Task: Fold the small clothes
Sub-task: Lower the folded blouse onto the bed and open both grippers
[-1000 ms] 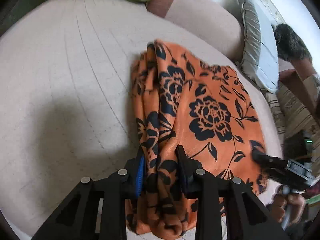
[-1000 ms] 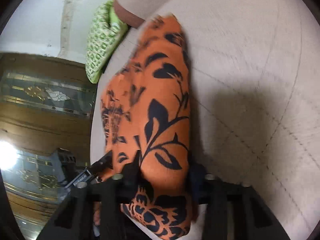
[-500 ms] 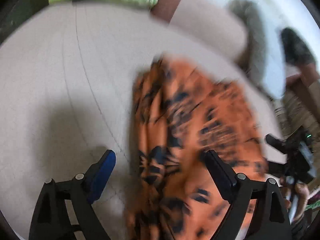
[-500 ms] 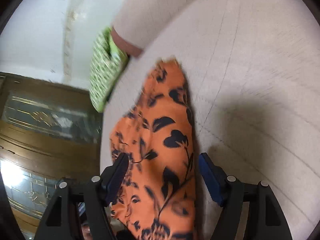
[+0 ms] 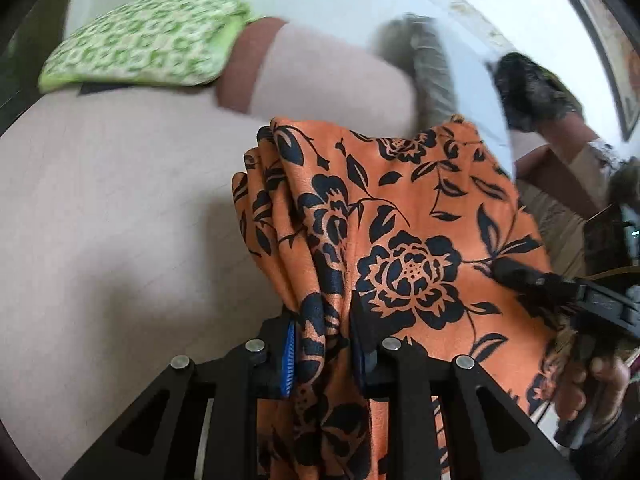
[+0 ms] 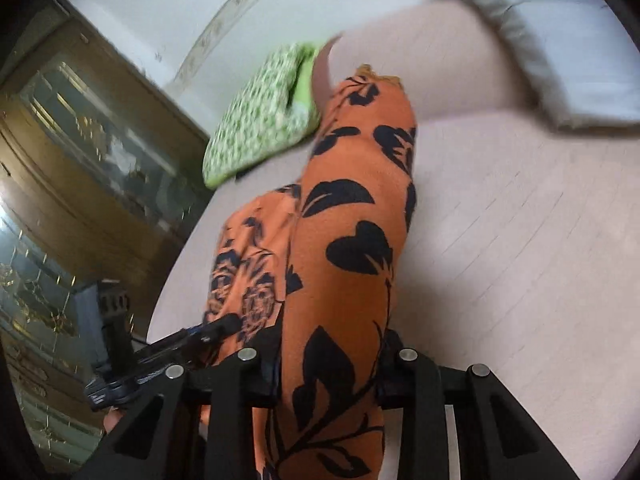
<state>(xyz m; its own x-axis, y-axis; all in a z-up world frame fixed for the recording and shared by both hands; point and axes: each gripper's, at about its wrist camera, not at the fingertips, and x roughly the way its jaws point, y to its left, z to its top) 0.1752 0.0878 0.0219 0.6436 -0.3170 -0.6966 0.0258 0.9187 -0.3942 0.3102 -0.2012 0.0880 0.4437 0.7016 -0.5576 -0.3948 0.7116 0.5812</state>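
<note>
Over beige bed (image 5: 100,240), both grippers' fingers (image 5: 286,354) closing on orange floral cloth (image 5: 400,208).

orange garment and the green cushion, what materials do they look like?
Orange garment: thin woven fabric, likely satin-like synthetic. It has a slight sheen, drapes in soft pleats and carries a printed black floral. Green cushion: matte, cotton-like printed cover, puffy. Blur leaves its weave unclear.
</note>
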